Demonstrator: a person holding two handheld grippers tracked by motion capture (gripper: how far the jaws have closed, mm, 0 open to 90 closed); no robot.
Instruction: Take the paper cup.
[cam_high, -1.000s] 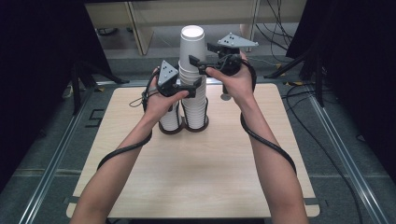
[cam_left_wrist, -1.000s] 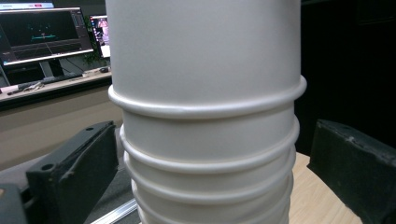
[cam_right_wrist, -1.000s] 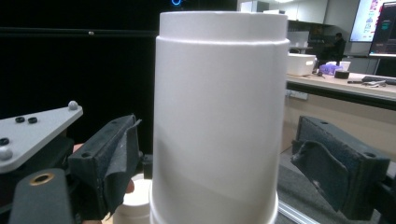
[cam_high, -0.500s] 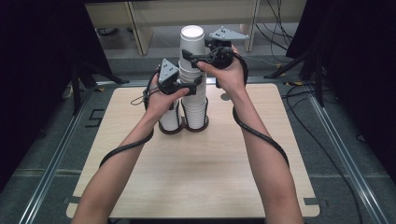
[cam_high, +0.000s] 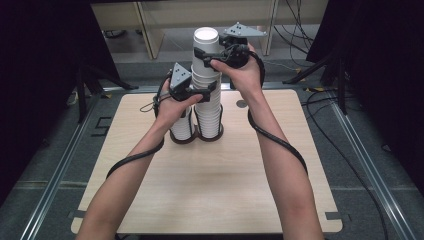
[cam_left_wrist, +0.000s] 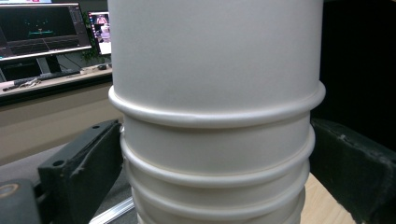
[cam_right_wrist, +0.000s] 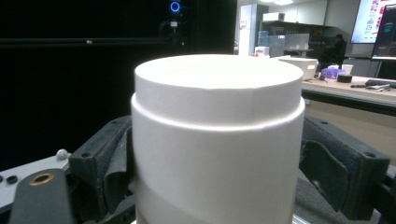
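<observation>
A: Quick pass. What did you have on the table (cam_high: 150, 200)?

B: Two stacks of white paper cups, upside down, standing side by side and touching at the far middle. The tall stack (cam_high: 207, 85) was on the right, the short stack (cam_high: 182, 127) on its left, mostly behind your left hand. Cups nested in each other; couldn't see anything else inside.

A: Your left gripper (cam_high: 200, 95)?

B: You had it at the tall stack's middle, jaws either side. In the left gripper view the stack (cam_left_wrist: 217, 116) sat between both jaws and the left pad (cam_left_wrist: 81, 163) touched the rims. I logged it as pinching the stack.

A: Right gripper (cam_high: 212, 56)?

B: Near the top. In the right gripper view the top cup (cam_right_wrist: 217, 140) stood base up between the jaws, both pads (cam_right_wrist: 114, 163) against its wall. You were clamped on that cup.

A: Top cup seated or lifted?

B: Couldn't tell.
</observation>
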